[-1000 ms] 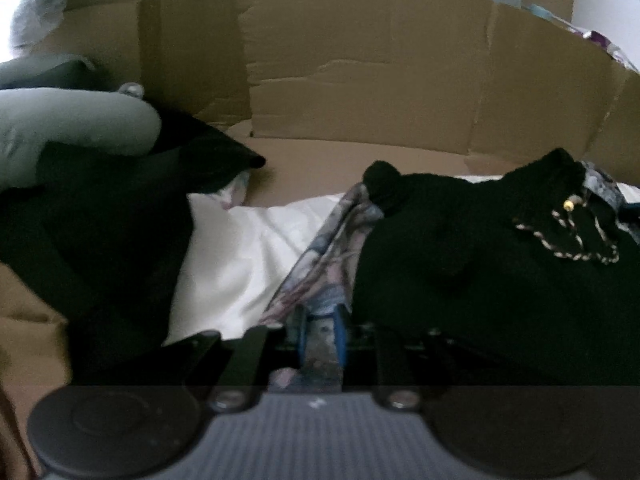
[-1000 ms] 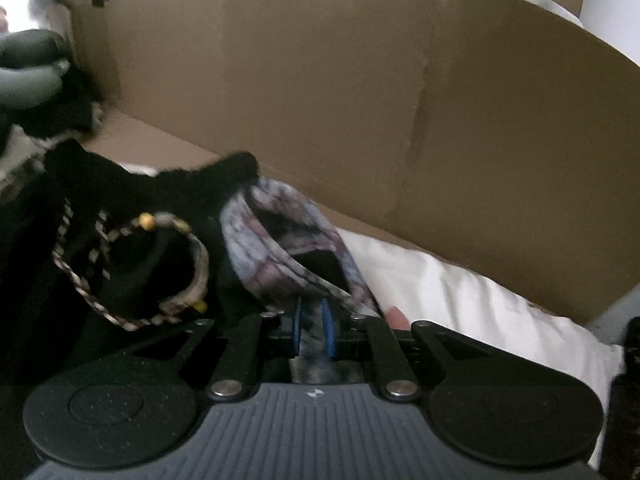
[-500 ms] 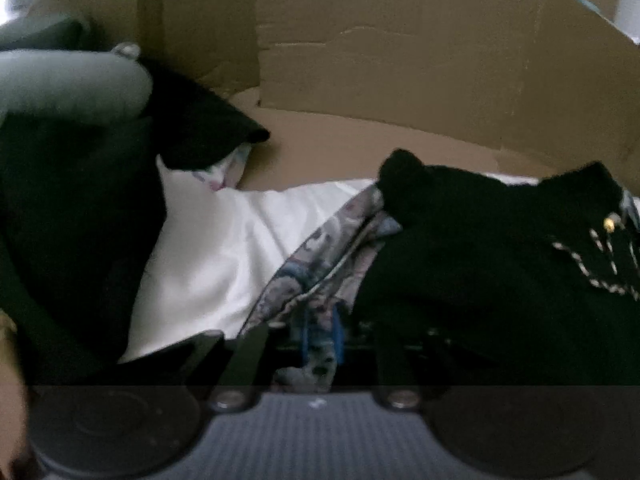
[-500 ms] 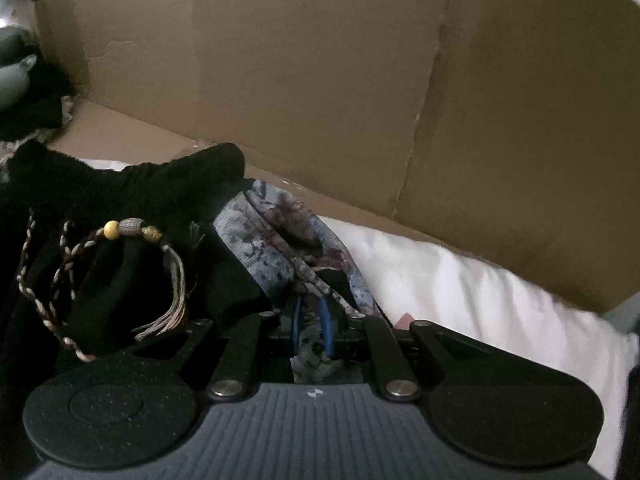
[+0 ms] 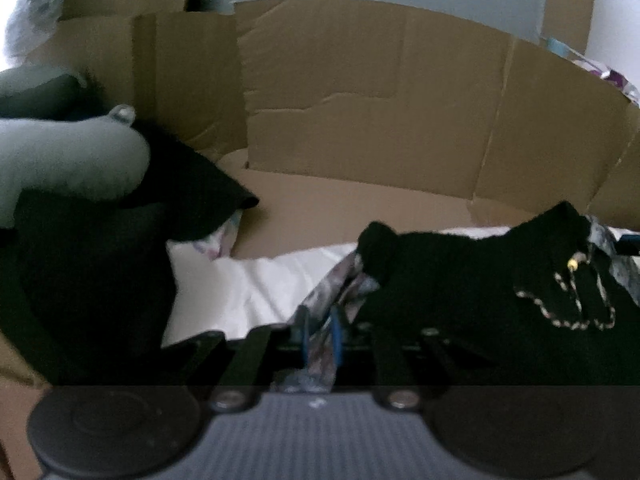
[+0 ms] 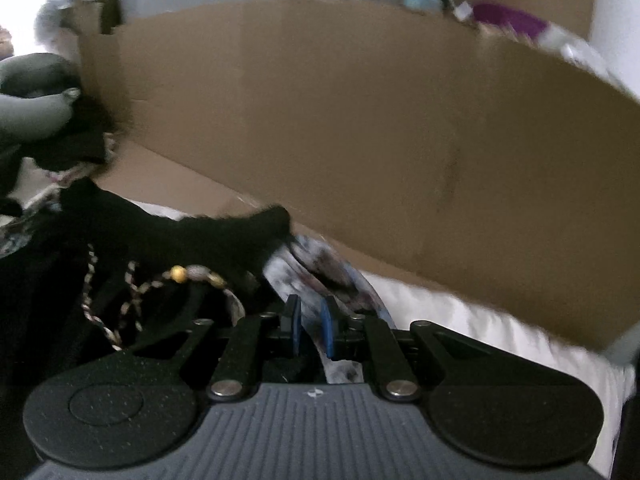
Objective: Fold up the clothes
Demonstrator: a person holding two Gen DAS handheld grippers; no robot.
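A black garment [image 5: 460,280] with a grey patterned lining [image 5: 336,292] and a braided beaded cord [image 5: 568,304] hangs between both grippers over white bedding [image 5: 248,284]. My left gripper [image 5: 320,332] is shut on the patterned edge at the garment's left side. My right gripper [image 6: 310,332] is shut on the patterned edge [image 6: 332,264] at its right side. The black cloth [image 6: 180,240] and the cord [image 6: 160,284] lie left of the right gripper.
Cardboard walls [image 5: 360,100] [image 6: 360,120] stand close behind the bedding. A pile of dark and grey clothes [image 5: 80,200] lies at the left; it also shows in the right wrist view [image 6: 36,112]. White bedding [image 6: 500,340] extends to the right.
Both grippers have risen with the garment, after dipping toward the bedding half a second ago. The cardboard's top edges show again. Both grips are unchanged.
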